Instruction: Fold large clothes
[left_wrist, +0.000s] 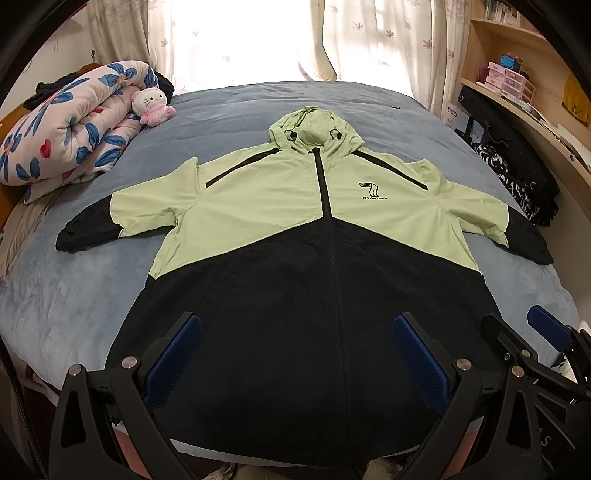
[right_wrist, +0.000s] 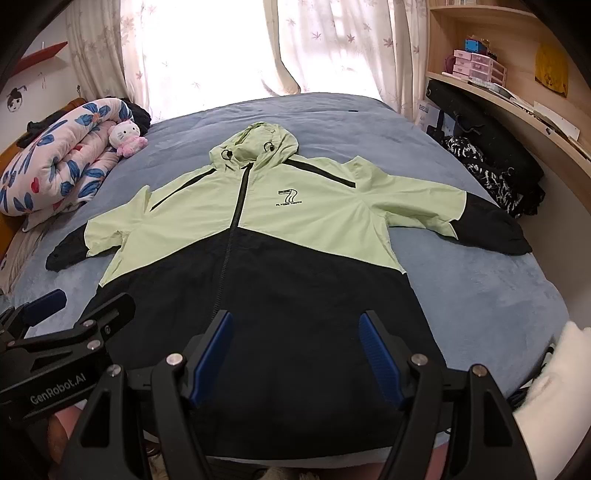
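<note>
Holding both tools above the hem, you have the left gripper (left_wrist: 295, 354) with jaws spread wide and nothing between them; the right gripper (right_wrist: 295, 354) likewise gapes with nothing held. Hooded jacket (left_wrist: 314, 221), green over black, lies flat, zipped, front up on the blue bedspread (left_wrist: 74, 295), sleeves out, hood away from you. Rolled floral quilt (left_wrist: 70, 122) and Hello Kitty plush (left_wrist: 151, 103) sit far left.

Jacket (left_wrist: 295, 229) flat on bed (left_wrist: 74, 295), rolled quilt (left_wrist: 70, 122) behind its left.
</note>
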